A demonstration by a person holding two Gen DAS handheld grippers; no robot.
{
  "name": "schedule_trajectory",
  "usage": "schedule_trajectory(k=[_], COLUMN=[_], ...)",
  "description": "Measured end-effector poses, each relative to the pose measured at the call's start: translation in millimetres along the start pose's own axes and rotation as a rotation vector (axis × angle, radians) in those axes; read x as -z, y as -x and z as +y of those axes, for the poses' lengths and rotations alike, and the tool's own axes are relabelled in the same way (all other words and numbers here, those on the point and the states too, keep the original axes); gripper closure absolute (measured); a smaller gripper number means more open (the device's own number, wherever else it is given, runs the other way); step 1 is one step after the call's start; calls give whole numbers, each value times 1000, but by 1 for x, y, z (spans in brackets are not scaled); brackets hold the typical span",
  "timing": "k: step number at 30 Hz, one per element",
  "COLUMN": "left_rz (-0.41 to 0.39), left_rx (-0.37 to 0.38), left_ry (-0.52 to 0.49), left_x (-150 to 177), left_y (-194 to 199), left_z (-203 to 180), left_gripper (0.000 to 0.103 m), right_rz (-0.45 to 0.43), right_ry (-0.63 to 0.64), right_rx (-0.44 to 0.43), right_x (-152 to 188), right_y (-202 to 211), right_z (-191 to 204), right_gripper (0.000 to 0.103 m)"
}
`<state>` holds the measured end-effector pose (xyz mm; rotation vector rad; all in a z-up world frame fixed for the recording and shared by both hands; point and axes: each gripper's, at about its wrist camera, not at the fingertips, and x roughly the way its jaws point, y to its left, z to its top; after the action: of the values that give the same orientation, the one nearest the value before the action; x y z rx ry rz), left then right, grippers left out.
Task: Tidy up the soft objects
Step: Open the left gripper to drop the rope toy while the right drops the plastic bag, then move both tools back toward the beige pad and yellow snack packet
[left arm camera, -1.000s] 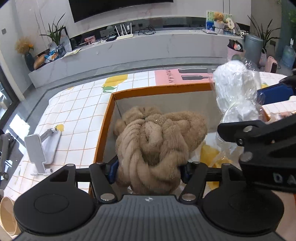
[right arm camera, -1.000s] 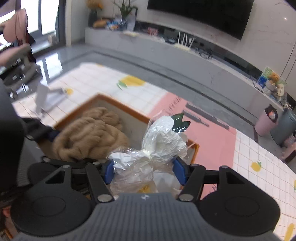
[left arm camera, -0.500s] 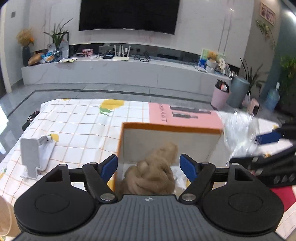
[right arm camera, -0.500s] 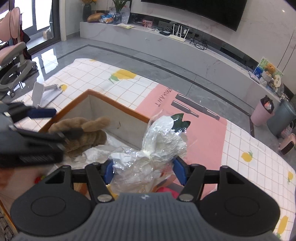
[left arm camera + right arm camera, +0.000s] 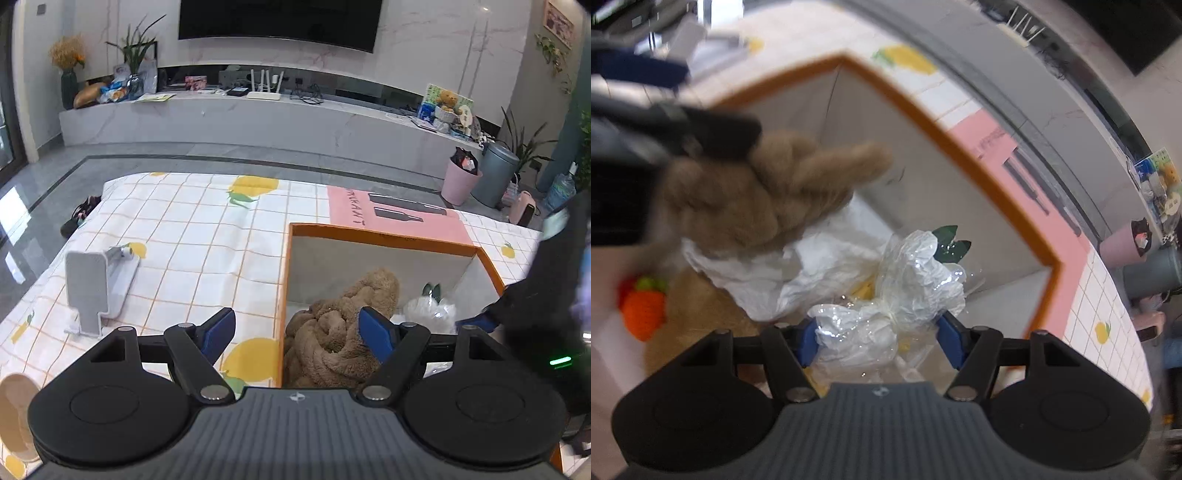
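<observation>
A: Our left gripper (image 5: 297, 330) jaws stand wide, empty; brown plush knot (image 5: 341, 332) lies in the orange box (image 5: 380, 236).

B: Right gripper (image 5: 877, 341) clamps the cellophane bundle (image 5: 901, 295) over it; slippery wrap may snag when we release.

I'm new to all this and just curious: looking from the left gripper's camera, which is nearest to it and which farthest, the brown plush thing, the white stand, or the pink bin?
1. Brown plush, inside the orange box, just right of the left gripper.
2. White stand, on the tablecloth, left.
3. Pink bin, on the floor, far right.
</observation>
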<state>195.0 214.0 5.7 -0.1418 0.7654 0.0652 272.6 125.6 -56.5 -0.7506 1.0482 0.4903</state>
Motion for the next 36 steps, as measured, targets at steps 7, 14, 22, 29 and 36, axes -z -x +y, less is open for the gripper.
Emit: schedule_trajectory(k=[7, 14, 22, 29, 36], left_rz=[21, 18, 6, -14, -94], left_rx=[-18, -80, -121, -150, -87], left_ry=[-22, -58, -107, -124, -114], left_x=[4, 6, 8, 8, 6], left_y=[-6, -7, -5, 5, 53], left_z=[1, -2, -9, -14, -36], left_gripper=[17, 17, 17, 17, 17], right_rz=[16, -64, -169, -258, -304], right_ry=[-26, -2, -43, -120, -223], right_rx=[17, 18, -30, -52, -28], right_x=[-7, 4, 20, 42, 75], right_y=[-19, -2, 39, 80, 125], right_z=[-15, -16, -19, -17, -46], right_gripper=[38, 23, 6, 3, 3])
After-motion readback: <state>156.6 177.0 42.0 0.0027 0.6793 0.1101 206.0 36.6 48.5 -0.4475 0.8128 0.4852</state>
